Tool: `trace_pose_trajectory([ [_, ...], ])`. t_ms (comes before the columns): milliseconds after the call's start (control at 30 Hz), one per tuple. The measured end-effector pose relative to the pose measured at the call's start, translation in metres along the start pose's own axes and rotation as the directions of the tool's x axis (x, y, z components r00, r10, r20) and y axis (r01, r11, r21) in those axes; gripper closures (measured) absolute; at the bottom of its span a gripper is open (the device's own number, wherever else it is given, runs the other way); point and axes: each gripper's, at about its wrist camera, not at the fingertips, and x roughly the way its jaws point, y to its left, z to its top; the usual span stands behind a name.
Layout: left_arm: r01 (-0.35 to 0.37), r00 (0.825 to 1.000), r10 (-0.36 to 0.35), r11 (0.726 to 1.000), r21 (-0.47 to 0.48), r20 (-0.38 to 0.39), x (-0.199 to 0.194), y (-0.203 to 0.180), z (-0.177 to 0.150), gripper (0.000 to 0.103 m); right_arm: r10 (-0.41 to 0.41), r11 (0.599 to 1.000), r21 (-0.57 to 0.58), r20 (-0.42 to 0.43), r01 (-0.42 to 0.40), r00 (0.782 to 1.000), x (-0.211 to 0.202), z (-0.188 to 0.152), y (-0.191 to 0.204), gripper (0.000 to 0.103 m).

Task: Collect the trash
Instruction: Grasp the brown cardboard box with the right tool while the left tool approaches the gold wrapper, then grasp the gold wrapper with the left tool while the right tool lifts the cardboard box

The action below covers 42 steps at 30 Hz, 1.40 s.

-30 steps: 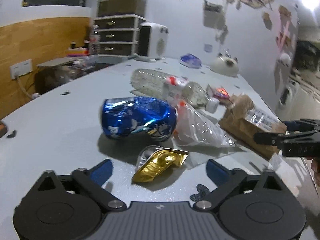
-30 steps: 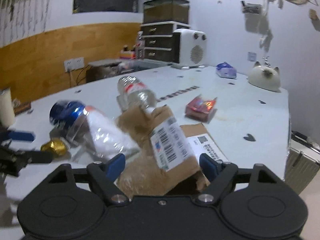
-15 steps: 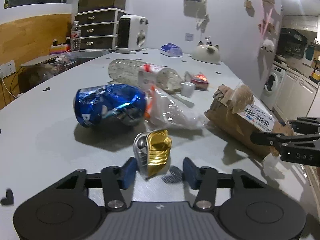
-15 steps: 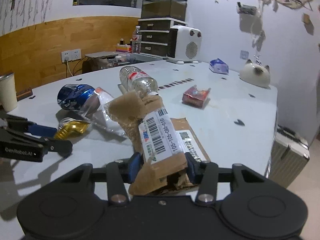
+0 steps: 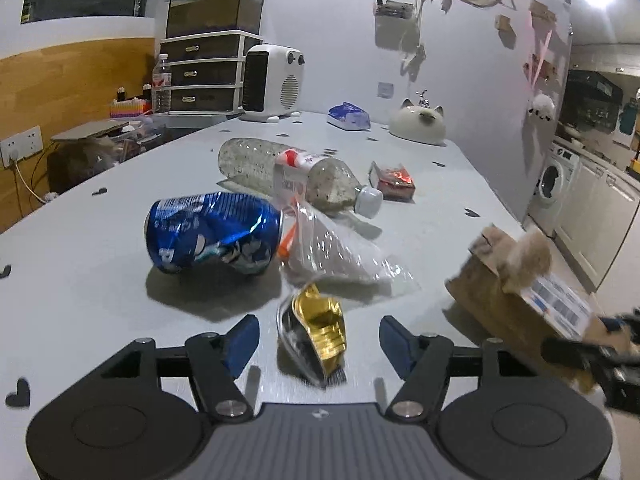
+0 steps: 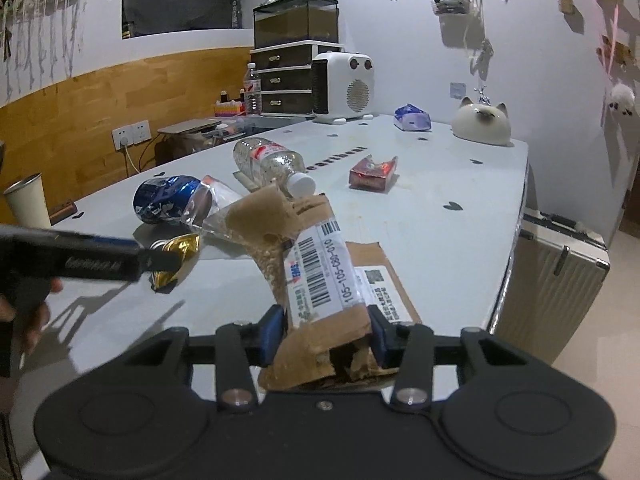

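Note:
A crushed gold foil cup [image 5: 316, 332] lies on the grey table between the spread fingers of my open left gripper [image 5: 320, 342], touching neither. It also shows in the right wrist view [image 6: 176, 256]. My right gripper [image 6: 326, 330] is shut on a torn cardboard box [image 6: 316, 276] with a barcode label, held tilted above the table; it also shows in the left wrist view [image 5: 516, 292]. Beyond lie a dented blue can [image 5: 212, 232], a clear plastic bag [image 5: 332, 248], a plastic bottle [image 5: 292, 172] and a red packet [image 5: 394, 180].
A white heater [image 5: 272, 80], a drawer unit [image 5: 204, 76], a cat-shaped ornament [image 5: 418, 124] and a blue tissue pack [image 5: 348, 116] stand at the table's far end. A suitcase [image 6: 556, 280] stands beside the table's right edge. A paper cup [image 6: 28, 204] stands at left.
My left gripper closed around the gold foil cup and has opened again, leaving it standing on edge. My right gripper shut on the cardboard box and lifted it.

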Motion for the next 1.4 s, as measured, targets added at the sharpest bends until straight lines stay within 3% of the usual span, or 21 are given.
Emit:
trace_pose_trajectory([
  [233, -0.060, 0.997, 0.061, 0.998, 0.011, -0.043, 0.027, -0.002, 0.003, 0.039, 0.001, 1.000, -0.011, -0.008, -0.001, 1.000, -0.002, -0.004, 0.005, 0.059],
  [267, -0.062, 0.997, 0.063, 0.998, 0.008, -0.047, 0.028, -0.002, 0.002, 0.048, 0.003, 1.000, -0.011, -0.009, -0.003, 1.000, -0.003, -0.005, 0.004, 0.059],
  [367, -0.080, 0.996, 0.081, 0.997, 0.017, -0.039, 0.025, -0.004, -0.002, 0.060, 0.000, 1.000, -0.012, -0.010, 0.000, 1.000, -0.003, -0.006, 0.005, 0.059],
  [933, -0.012, 0.999, 0.013, 1.000, -0.007, 0.032, -0.032, -0.020, -0.023, 0.060, -0.030, 0.999, 0.014, 0.011, 0.029, 1.000, -0.023, -0.010, 0.008, 0.063],
  [1400, 0.038, 0.995, -0.043, 0.998, 0.055, 0.094, -0.080, -0.057, -0.027, 0.060, -0.096, 0.994, 0.053, 0.059, 0.093, 0.994, -0.067, -0.017, 0.001, 0.063],
])
